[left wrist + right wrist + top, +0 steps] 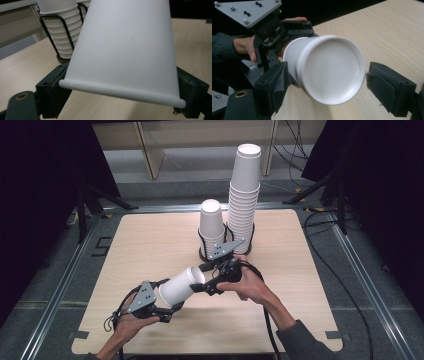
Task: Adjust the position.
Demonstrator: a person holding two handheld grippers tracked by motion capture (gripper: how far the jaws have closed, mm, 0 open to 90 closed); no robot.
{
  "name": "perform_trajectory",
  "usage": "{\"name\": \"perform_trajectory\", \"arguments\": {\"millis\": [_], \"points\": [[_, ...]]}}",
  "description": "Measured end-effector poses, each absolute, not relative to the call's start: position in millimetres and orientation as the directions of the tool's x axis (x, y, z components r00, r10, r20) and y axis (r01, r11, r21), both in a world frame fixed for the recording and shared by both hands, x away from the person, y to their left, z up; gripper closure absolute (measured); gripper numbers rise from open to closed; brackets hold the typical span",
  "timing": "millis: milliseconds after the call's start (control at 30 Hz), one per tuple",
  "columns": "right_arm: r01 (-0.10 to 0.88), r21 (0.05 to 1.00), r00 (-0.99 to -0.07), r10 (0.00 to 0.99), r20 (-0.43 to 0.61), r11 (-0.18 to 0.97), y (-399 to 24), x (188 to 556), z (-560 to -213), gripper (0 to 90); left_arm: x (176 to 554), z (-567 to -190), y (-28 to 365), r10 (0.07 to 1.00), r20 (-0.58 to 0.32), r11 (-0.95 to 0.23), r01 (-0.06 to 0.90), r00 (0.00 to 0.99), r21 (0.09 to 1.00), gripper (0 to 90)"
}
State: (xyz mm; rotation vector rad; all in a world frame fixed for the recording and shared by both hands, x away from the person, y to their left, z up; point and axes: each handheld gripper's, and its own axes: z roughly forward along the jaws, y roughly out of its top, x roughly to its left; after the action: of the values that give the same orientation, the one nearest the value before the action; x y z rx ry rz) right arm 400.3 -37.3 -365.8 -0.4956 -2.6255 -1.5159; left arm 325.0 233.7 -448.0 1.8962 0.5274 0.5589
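Observation:
A white paper cup [179,287] lies on its side in the air above the wooden table [300,290]. My left gripper [167,296] is shut on the cup's wide rim end. In the left gripper view the cup [125,50] stretches away from the rim, with both black jaws pressed to its sides. My right gripper [206,277] faces the cup's closed base from the right. In the right gripper view the base [330,68] sits between the open jaws of my right gripper [329,85]. There is a gap to the right pad [387,87].
Two stacks of white cups stand in black wire holders at the table's far middle: a short stack [211,225] and a tall stack [244,195]. The short stack [62,35] stands just beyond the held cup. The person's hand and the left gripper's grey plate [247,11] are behind the cup.

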Motion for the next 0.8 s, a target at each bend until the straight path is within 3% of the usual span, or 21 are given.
{"name": "perform_trajectory", "arguments": {"millis": [167,267,400,433,500,533,567,800], "points": [[0.175,0.806,-0.97,0.237,0.044,0.566,-36,391,-356,19.3,324,-447,230,0.591,0.195,-0.434,0.104,0.783,0.895,13.9],[0.184,0.786,-0.965,0.261,0.03,0.59,-34,386,-353,19.0,321,-444,228,0.578,0.209,-0.477,0.119,0.789,0.871,13.9],[0.134,0.754,-0.973,0.23,-0.024,0.643,-31,380,-352,19.4,320,-442,226,0.562,0.209,-0.503,0.13,0.801,0.854,13.9],[0.08,0.749,-0.977,0.199,-0.071,0.657,-29,381,-352,19.4,320,-443,225,0.562,0.199,-0.495,0.133,0.803,0.859,13.9],[0.099,0.731,-0.977,0.205,-0.057,0.675,-26,378,-353,19.5,320,-443,224,0.548,0.206,-0.516,0.134,0.811,0.846,13.9],[0.057,0.729,-0.979,0.182,-0.093,0.682,-25,379,-354,19.5,319,-442,224,0.538,0.206,-0.526,0.135,0.817,0.84,13.9],[0.086,0.716,-0.978,0.194,-0.07,0.693,-24,376,-354,19.5,319,-442,223,0.535,0.205,-0.53,0.137,0.82,0.837,13.9],[0.014,0.655,-0.983,0.129,-0.128,0.755,-13,370,-359,19.6,318,-439,221,0.492,0.211,-0.577,0.136,0.844,0.805,13.9]]}}
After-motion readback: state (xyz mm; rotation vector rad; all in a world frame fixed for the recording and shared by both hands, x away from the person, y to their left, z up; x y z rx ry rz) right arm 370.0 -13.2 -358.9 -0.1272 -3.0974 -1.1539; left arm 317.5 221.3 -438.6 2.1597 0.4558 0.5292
